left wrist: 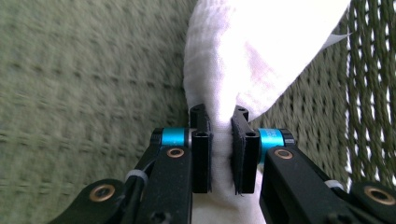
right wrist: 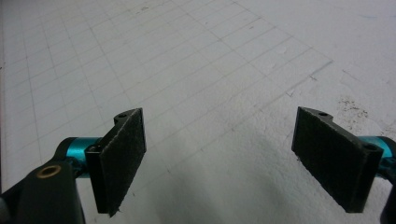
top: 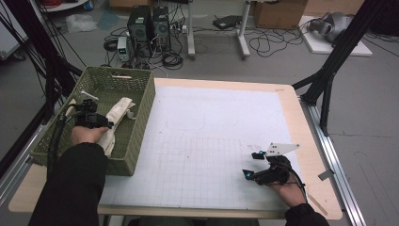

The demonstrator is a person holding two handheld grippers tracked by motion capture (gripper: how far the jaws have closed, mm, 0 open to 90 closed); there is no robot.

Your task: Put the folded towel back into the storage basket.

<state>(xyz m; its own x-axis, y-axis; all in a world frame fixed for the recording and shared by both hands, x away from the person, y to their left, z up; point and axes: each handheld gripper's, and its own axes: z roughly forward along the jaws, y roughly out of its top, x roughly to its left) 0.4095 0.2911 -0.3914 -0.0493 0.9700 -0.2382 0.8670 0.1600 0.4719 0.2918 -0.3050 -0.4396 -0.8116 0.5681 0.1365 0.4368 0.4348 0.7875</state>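
A white cloth (top: 117,117) lies inside the green woven basket (top: 141,113) at the table's left. My left gripper (top: 101,123) is down in the basket, and in the left gripper view its jaws pinch a fold of the white cloth (left wrist: 243,51) between the pads (left wrist: 201,154), so my left gripper (left wrist: 221,140) is shut on it. My right gripper (top: 250,165) rests low over the white gridded mat (top: 211,127) near the front right, held by a hand. In the right gripper view my right gripper (right wrist: 219,154) stands wide open with bare mat between its pads (right wrist: 122,154).
The basket's walls rise around the left gripper. The wooden table edge (top: 310,141) frames the mat. Beyond the table, computer towers (top: 148,23), cables and a cardboard box (top: 280,13) sit on the floor. Black frame struts (top: 339,52) stand at the right.
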